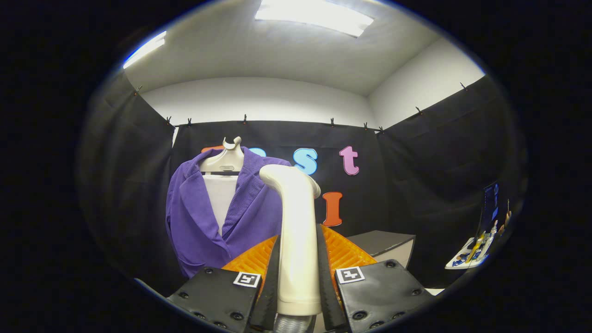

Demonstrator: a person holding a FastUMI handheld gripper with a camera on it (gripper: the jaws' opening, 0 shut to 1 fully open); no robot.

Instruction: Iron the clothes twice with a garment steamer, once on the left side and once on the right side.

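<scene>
A purple jacket [203, 217] hangs open on a pale hanger stand [225, 159], with a white panel [219, 196] showing between its lapels. My gripper [298, 263] is shut on the cream handle of the garment steamer [297, 231], which stands upright between the fingers. The steamer's head [289, 178] curves over at the top, level with the jacket's right shoulder and just right of it. I cannot tell whether the head touches the cloth. A grey ribbed hose [293, 323] leaves the handle's lower end.
A grey box or table [386, 245] stands beyond the fingers to the right. Farther right sits a white tray [469, 256] of small items below a dark screen [490, 203]. Black cloth walls close in the booth on all sides.
</scene>
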